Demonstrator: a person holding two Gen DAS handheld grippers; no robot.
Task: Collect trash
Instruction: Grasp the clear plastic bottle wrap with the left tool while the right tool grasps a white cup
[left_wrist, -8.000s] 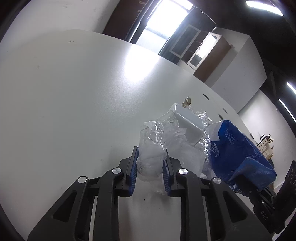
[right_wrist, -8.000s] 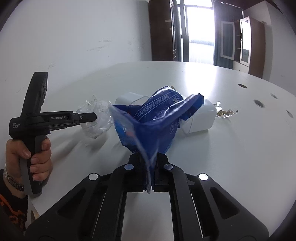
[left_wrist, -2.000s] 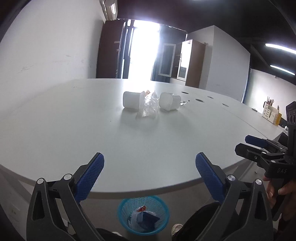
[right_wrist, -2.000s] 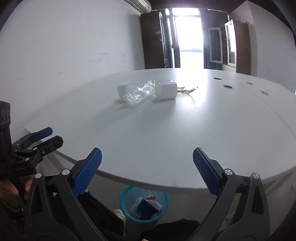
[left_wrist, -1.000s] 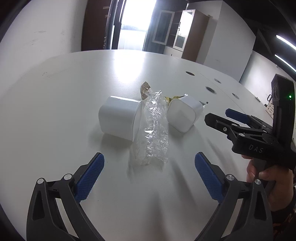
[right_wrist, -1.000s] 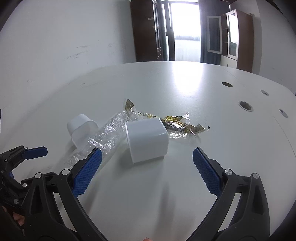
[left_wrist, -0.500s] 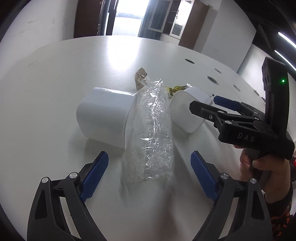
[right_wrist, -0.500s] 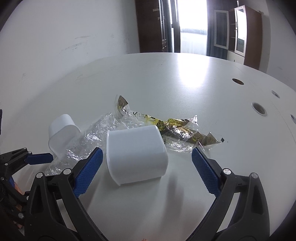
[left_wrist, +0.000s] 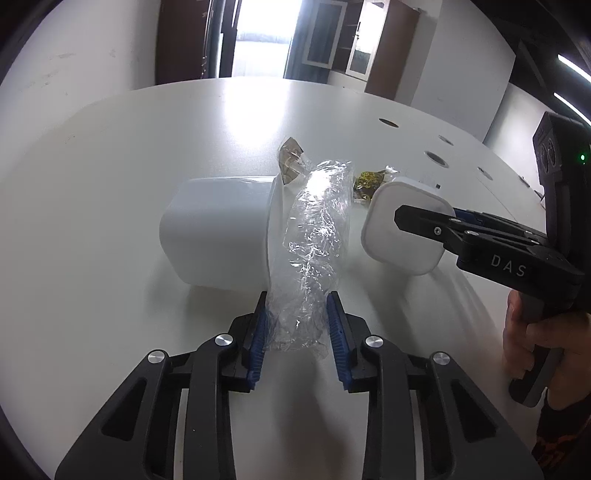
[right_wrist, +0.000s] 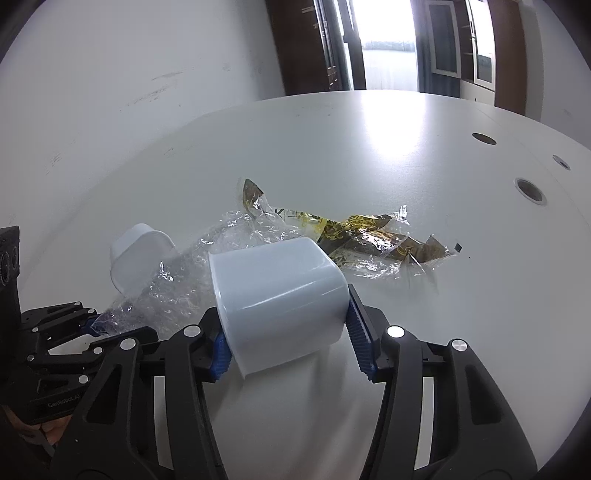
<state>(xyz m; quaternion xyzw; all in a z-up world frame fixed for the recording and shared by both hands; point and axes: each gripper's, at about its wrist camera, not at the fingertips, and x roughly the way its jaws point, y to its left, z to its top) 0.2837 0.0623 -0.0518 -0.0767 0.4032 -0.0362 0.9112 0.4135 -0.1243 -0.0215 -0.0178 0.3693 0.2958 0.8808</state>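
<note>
Both your grippers have closed in since a moment ago: left gripper (left_wrist: 297, 325) pinches the clear wrap (left_wrist: 314, 251), right gripper (right_wrist: 286, 341) clamps the near cup (right_wrist: 277, 299); the far-left cup (right_wrist: 138, 254) and gold wrapper (right_wrist: 369, 240) remain on the table (right_wrist: 406, 147).

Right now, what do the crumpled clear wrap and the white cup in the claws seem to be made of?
Crumpled clear wrap in the left claw: probably thin plastic film, see-through with sharp glinting creases.
White cup in the right claw: likely smooth moulded plastic, opaque, with a soft sheen and rounded corners; coated paper cannot be ruled out.
</note>
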